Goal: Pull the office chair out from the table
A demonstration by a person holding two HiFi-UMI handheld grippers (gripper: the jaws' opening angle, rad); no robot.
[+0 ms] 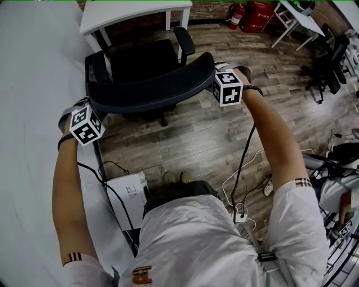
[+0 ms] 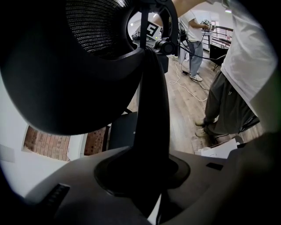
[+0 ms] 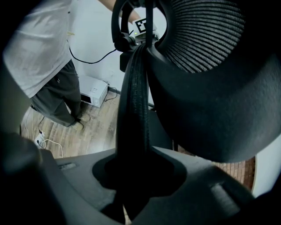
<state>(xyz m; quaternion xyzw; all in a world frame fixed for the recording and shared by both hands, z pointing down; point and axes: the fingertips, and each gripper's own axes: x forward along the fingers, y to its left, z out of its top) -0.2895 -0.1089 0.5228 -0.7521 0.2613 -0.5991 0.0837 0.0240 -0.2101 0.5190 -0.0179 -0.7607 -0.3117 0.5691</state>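
Your left gripper [image 1: 94, 106] has its jaws pinched on the left rim of the curved backrest [image 1: 151, 89] of the black mesh office chair [image 1: 143, 59], and your right gripper [image 1: 216, 81] pinches the right rim. The chair stands on the brown wood-plank floor [image 1: 207, 134], with its seat and armrests showing in front of the white worktop [image 1: 129, 12], near its edge. The pull looks mostly done; perhaps a little more clearance is left, then letting go

Matt black mesh chair back [image 1: 151, 84], wood-plank floor [image 1: 213, 134].
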